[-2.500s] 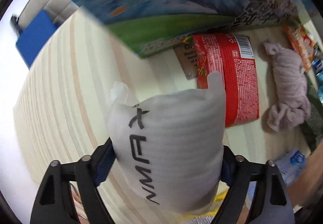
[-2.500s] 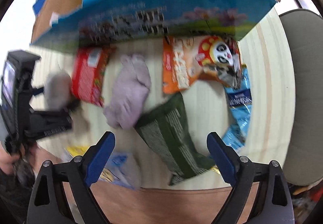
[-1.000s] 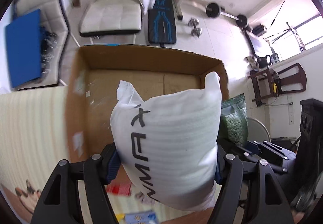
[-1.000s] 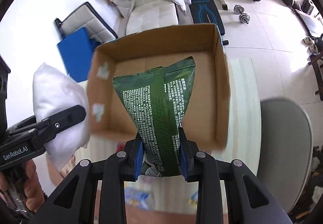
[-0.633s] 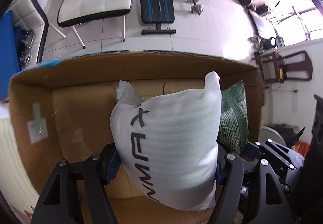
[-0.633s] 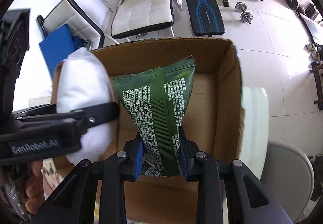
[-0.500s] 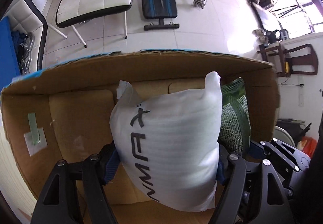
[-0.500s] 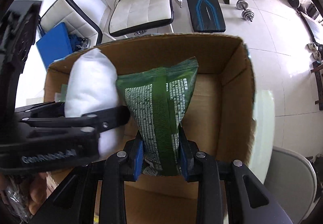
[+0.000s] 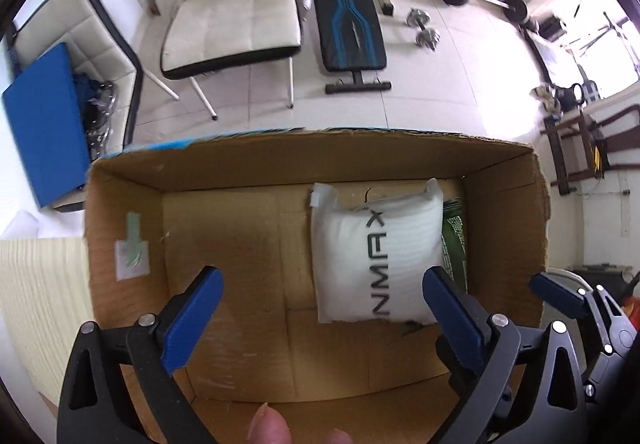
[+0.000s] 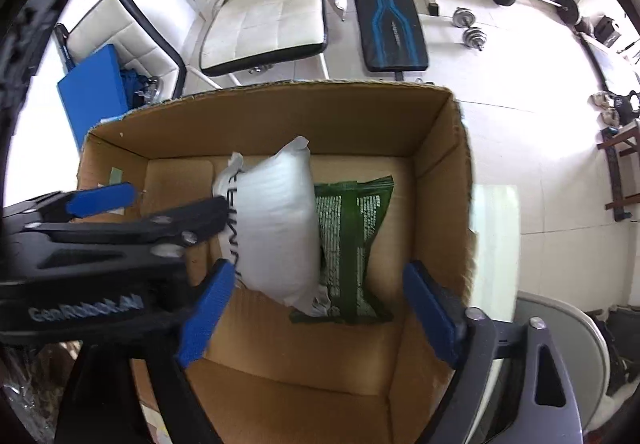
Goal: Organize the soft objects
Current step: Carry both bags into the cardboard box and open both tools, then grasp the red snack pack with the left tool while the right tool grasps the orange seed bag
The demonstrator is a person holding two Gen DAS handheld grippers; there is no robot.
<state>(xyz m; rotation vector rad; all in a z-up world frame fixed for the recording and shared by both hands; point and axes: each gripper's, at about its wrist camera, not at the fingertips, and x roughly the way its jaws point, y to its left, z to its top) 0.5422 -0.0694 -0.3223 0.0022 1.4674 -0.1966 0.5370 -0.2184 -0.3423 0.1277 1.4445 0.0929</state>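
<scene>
We are holding the left gripper (image 9: pixel 320 304) over the cardboard box (image 9: pixel 120 204), its jaws spread and gripping nothing; its body reads "GenRobot.AI" in the right wrist view. The white foam pouch (image 9: pixel 376 256) is lying on the box floor toward the right wall, printed "NMAX" — any earlier letters are running off its lower edge. The green packet (image 10: pixel 352 244) is lying just beside it, partly tucked underneath, its white print too small to read. Our right gripper (image 10: pixel 316 312) is hanging released above both — jaws wide.

green packet (image 10: pixel 352 244) partly behind white pouch (image 10: pixel 276 228)
</scene>
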